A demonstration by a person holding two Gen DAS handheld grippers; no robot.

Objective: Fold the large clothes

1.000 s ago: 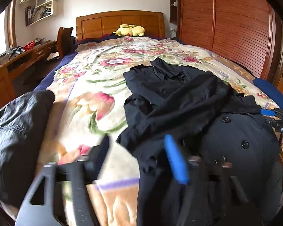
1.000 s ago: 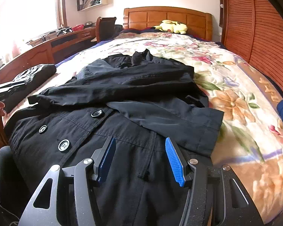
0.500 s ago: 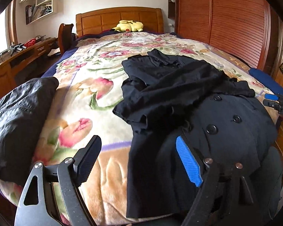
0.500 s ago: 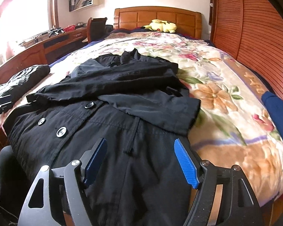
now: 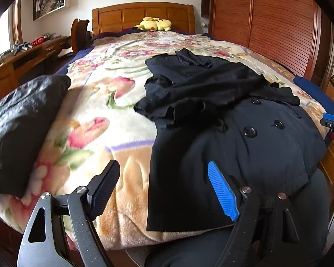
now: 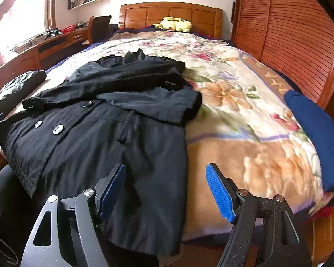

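A large black double-breasted coat (image 5: 211, 115) lies on the floral bed blanket (image 5: 95, 111), collar toward the headboard, both sleeves folded across its chest, hem hanging over the foot edge. It also shows in the right wrist view (image 6: 113, 120). My left gripper (image 5: 164, 191) is open and empty, held above the coat's lower left hem corner. My right gripper (image 6: 167, 191) is open and empty, above the coat's lower right hem edge. The right gripper's tip shows at the far right of the left wrist view (image 5: 332, 122).
A folded black garment (image 5: 22, 120) lies on the bed's left side. A blue cushion (image 6: 316, 133) lies at the right edge. A yellow plush toy (image 5: 154, 24) sits by the wooden headboard (image 5: 142, 15). A desk (image 5: 17, 64) stands left, a slatted wardrobe (image 5: 267, 22) right.
Both grippers have pulled back from the coat toward the foot of the bed and opened wider. The left sleeve now lies folded across the coat.
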